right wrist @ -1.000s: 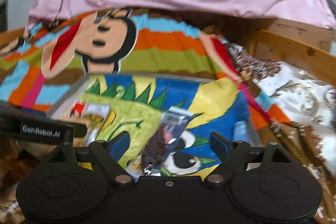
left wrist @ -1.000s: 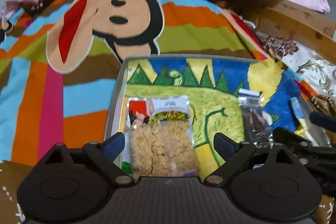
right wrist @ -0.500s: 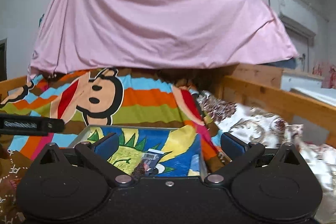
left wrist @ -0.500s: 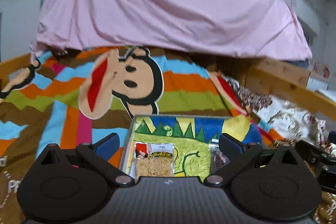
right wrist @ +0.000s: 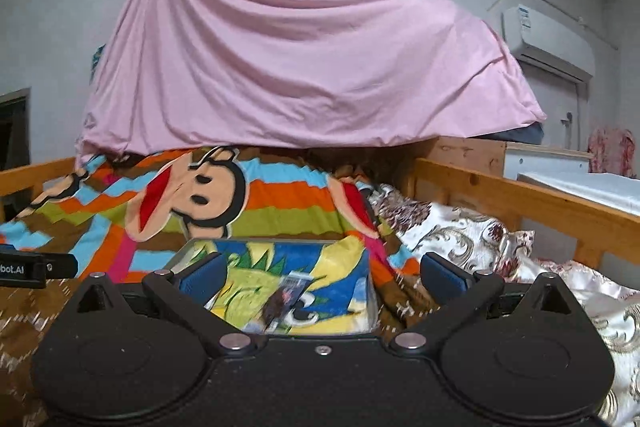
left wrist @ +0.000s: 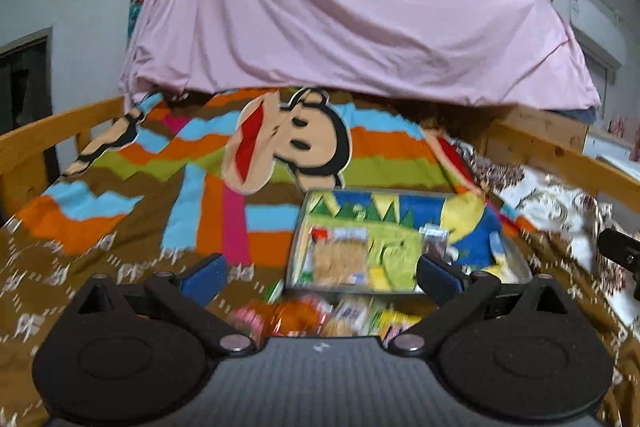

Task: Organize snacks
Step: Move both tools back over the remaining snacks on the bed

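Both grippers empty above the bed, loose snacks are the risk

My left gripper [left wrist: 322, 273] and right gripper [right wrist: 322, 273] are spread wide and grasp nothing. The clear packet of pale crackers [left wrist: 339, 259] and the narrow dark snack packet [right wrist: 282, 301] lie in the shallow cartoon-printed metal tray [left wrist: 297, 241]. The blurred pile of loose colourful wrappers [left wrist: 320, 317] lies just before the tray; I judge these slippery wrappers can slide from my fingers, or the tray can tilt on the soft striped blanket [left wrist: 208, 211].
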The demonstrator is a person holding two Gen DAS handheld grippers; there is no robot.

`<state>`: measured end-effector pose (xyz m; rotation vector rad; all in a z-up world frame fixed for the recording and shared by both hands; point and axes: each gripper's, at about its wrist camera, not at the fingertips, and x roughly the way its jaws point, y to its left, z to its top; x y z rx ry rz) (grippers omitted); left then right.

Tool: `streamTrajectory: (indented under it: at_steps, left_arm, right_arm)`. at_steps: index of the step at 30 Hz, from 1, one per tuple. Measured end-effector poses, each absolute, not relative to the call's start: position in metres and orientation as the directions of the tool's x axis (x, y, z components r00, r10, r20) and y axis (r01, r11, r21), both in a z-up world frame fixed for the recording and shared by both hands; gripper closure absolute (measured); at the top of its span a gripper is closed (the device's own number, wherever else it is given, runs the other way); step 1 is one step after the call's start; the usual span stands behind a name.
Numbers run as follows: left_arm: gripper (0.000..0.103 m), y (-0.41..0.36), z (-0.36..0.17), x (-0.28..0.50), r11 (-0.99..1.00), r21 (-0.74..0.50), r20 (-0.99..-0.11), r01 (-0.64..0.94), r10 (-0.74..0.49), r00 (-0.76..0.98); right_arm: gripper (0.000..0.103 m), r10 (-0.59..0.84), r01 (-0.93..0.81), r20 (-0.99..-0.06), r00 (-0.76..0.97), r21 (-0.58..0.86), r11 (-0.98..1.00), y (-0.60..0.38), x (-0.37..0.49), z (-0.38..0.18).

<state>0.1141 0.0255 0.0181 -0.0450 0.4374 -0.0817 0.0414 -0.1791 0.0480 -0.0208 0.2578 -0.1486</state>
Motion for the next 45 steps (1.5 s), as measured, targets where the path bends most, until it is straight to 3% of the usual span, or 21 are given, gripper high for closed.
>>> streamTrajectory:
  at_steps: [19, 33, 45]
  left_arm:
    - [0.001, 0.01, -0.009, 0.074, 0.987, 0.134, -0.614, 0.084, 0.016, 0.789]
    - [0.001, 0.012, -0.019, 0.088, 0.989, 0.134, -0.691, 0.07, 0.042, 0.722]
    - [0.001, 0.023, -0.03, 0.121, 0.995, -0.005, -0.776, 0.104, -0.07, 0.627]
  right_arm:
    - [0.001, -0.036, -0.001, -0.491, 0.871, -0.076, 0.997, -0.134, 0.003, 0.015]
    - [0.001, -0.031, 0.0, -0.6, 0.799, -0.052, 0.999, -0.133, 0.02, -0.004]
    - [0.001, -0.031, 0.001, -0.67, 0.742, -0.045, 0.999, -0.137, 0.049, -0.019]
